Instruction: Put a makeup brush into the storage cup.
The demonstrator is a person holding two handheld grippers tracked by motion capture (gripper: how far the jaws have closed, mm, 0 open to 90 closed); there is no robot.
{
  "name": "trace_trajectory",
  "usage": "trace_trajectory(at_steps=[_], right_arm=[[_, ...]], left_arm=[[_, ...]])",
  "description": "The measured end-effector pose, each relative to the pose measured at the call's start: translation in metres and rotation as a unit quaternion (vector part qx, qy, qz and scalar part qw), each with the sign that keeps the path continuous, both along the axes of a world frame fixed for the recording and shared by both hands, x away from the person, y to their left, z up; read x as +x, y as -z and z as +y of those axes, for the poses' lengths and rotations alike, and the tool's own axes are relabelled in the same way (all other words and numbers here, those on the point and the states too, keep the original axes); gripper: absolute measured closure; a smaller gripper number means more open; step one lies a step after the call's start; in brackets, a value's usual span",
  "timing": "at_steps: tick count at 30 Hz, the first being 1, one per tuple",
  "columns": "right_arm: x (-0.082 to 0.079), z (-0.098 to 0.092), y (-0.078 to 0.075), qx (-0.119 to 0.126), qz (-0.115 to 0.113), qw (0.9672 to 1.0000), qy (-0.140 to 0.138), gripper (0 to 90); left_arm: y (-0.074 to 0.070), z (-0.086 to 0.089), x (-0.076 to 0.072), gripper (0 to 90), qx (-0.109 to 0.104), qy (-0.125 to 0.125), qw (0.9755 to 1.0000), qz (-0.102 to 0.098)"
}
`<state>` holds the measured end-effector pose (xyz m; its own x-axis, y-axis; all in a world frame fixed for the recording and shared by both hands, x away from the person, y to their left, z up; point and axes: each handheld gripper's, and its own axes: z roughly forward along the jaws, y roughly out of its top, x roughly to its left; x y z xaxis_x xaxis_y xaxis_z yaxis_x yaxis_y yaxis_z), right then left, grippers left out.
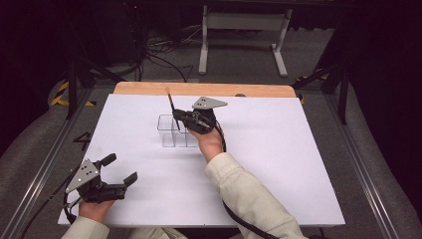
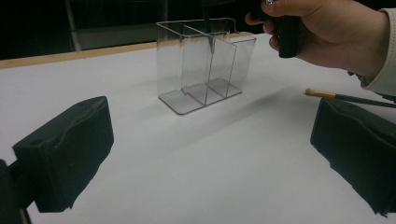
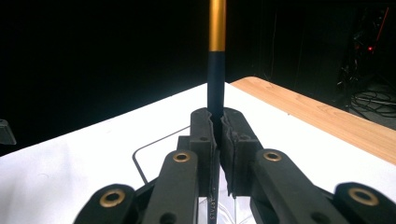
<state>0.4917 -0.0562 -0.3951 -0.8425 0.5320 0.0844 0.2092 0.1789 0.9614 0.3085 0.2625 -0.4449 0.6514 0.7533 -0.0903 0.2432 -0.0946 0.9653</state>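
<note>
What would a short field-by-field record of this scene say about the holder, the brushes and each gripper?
Surface: white table top with a wooden edge at the far side
Container: clear plastic organizer with compartments, upright
Right gripper: shut on a paintbrush, dark handle with gold end, held above the organizer with its tip inside
Left gripper: open, nothing between its pads, near the front left of the table
Other item: second brush lying flat on the table

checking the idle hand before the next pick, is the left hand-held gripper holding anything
No, the left hand-held gripper has its jaws wide apart over the bare white table, with nothing between them.
</note>
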Motion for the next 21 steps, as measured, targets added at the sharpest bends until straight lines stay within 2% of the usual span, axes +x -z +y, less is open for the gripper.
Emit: trace_trajectory(at_steps=[14, 16, 19, 20, 21], right_arm=[[-0.0016, -0.0015, 0.0034, -0.009, 0.008, 0.9999, 0.004, 82.4], [-0.0020, -0.0028, 0.0030, -0.005, 0.007, 1.0000, 0.003, 74.5], [-0.0030, -0.0062, 0.0004, 0.020, 0.008, 0.9998, 0.000, 53.3], [-0.0030, -0.0062, 0.0004, 0.020, 0.008, 0.9998, 0.000, 53.3], [-0.0031, -0.0092, -0.0026, 0.040, 0.012, 0.9991, -0.004, 41.0]], left_arm=[[-0.0001, -0.0002, 0.0004, 0.2, -0.002, 0.001, 1.0000, 0.001], [0.0001, -0.0010, 0.0010, 0.2, -0.002, 0.001, 1.0000, -0.001], [0.0000, -0.0013, 0.0018, 0.2, -0.001, 0.002, 1.0000, -0.001], [0.0000, -0.0013, 0.0018, 0.2, -0.001, 0.002, 1.0000, -0.001], [-0.0002, -0.0016, 0.0021, 0.2, -0.001, 0.003, 1.0000, 0.001]])
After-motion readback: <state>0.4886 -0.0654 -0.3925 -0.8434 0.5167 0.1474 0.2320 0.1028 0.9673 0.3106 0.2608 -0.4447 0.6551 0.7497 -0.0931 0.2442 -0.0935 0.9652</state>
